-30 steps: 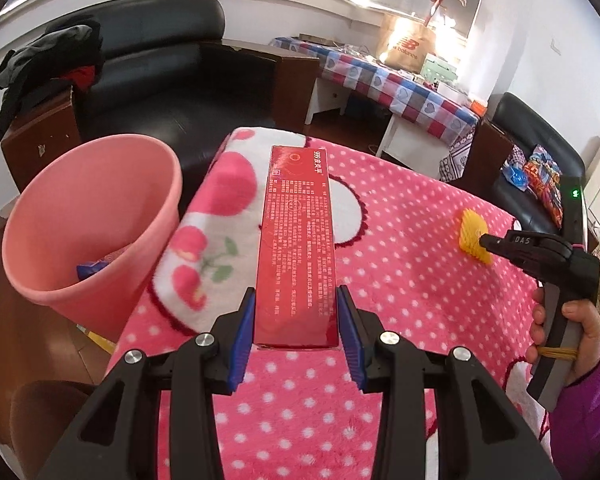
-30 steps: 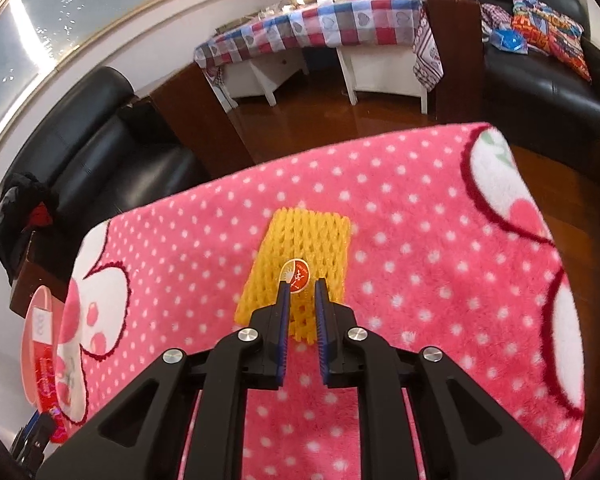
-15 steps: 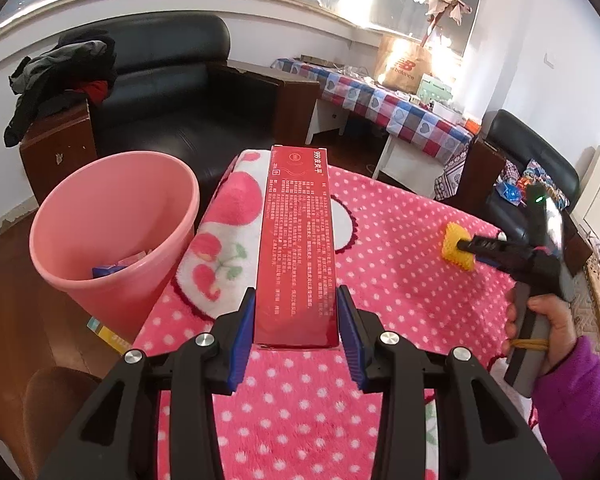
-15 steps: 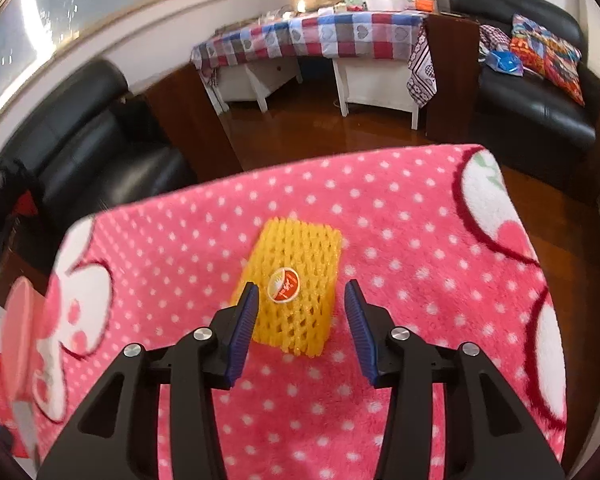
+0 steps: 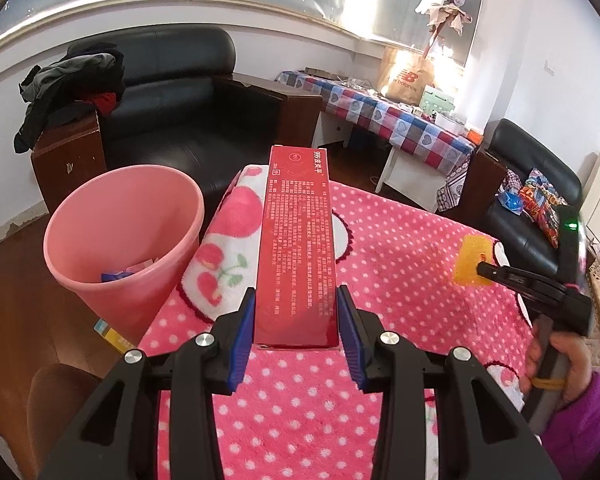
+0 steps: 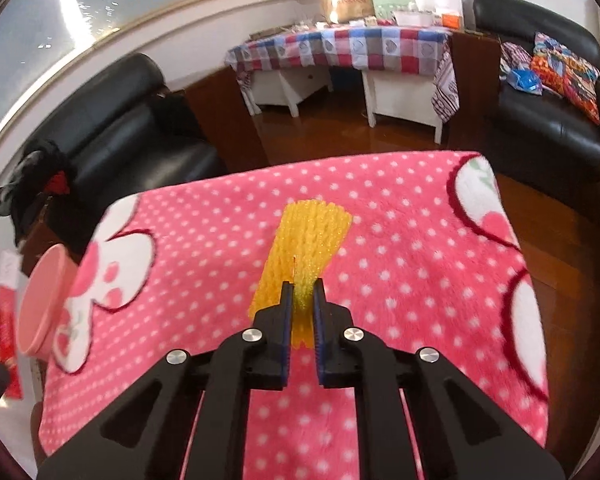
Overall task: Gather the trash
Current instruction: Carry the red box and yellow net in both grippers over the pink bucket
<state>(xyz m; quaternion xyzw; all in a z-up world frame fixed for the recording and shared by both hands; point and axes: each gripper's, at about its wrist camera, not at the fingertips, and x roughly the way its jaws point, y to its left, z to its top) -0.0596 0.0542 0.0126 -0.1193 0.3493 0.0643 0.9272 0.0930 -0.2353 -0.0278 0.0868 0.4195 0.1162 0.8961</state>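
My left gripper (image 5: 296, 312) is shut on a long red carton (image 5: 296, 240) and holds it above the pink dotted blanket (image 5: 380, 264), right of the pink bin (image 5: 80, 216). My right gripper (image 6: 300, 300) is shut on a yellow foam net sleeve (image 6: 308, 240), pinching its near end and lifting it off the blanket (image 6: 400, 260). In the left wrist view the right gripper (image 5: 480, 268) holds the yellow sleeve (image 5: 470, 256) at the far right. The bin (image 6: 40, 304) and red carton (image 6: 8, 312) show at the left edge of the right wrist view.
The bin holds some trash, a blue piece (image 5: 116, 276) among it. A yellow-blue box (image 5: 112, 334) lies on the floor by the bin. Black sofas (image 5: 172, 92) and a checked table (image 5: 380, 116) stand behind.
The right gripper opened around the yellow sleeve, then shut on it and raised its near end. The left gripper lifted the red carton higher.
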